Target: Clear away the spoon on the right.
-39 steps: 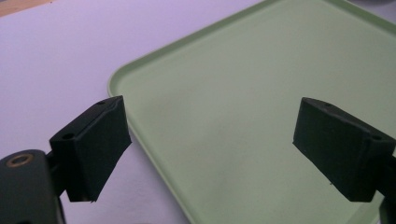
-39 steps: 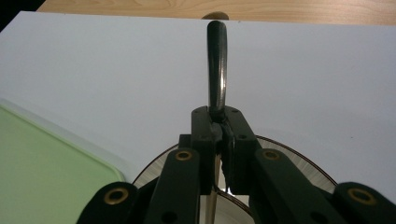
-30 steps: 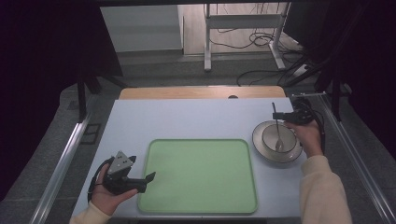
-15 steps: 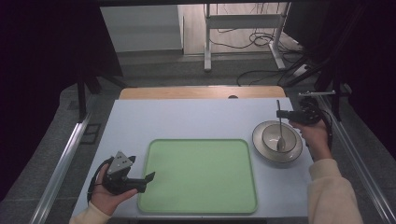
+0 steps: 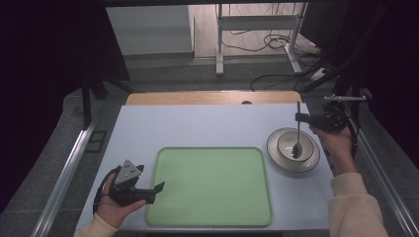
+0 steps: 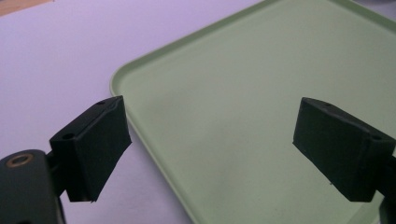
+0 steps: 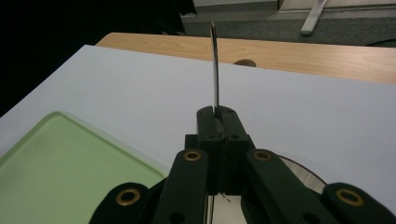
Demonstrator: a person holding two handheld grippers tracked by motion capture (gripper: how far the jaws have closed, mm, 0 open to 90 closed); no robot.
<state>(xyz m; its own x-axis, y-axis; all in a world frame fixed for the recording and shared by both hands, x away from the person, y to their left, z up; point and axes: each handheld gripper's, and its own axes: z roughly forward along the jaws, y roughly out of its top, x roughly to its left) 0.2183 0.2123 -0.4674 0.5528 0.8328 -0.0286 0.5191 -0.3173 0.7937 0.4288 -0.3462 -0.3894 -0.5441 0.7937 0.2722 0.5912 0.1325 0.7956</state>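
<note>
Here, at the right of the high view, the right gripper (image 5: 299,117) is clamped on the thin metal handle of a spoon (image 5: 298,129), which stands nearly upright with its lower end down inside a shallow metal bowl (image 5: 281,155). In the right gripper view the jaws are pressed together with the handle pinched between them, its tip rising toward the top of the frame; the bowl's rim (image 7: 303,170) curves at the lower right and a corner of a green tray (image 7: 70,154) lies at the lower left. Whether the spoon's end touches the bowl's floor or hangs just above it is hard to tell from above.

At the lower left of the high view, the left gripper (image 5: 157,188) rests in the person's hand, its jaws spread apart and holding nothing, pointed at the near left edge of the tray (image 5: 207,185). The left gripper view shows that same tray (image 6: 243,102) between the two wide-set black pads, with the pale table (image 6: 51,60) at the upper left.

The work in hand appears to be lifting the spoon out of the bowl, probably toward the tray. The risk lies in the grip: the jaws hold a slim, smooth handle partway along its length, so the spoon could swing or slide through the pads during a fast move. Its lower end could also catch the bowl's rim on the way out, dragging or tipping the bowl, which sits near the table's right edge.
</note>
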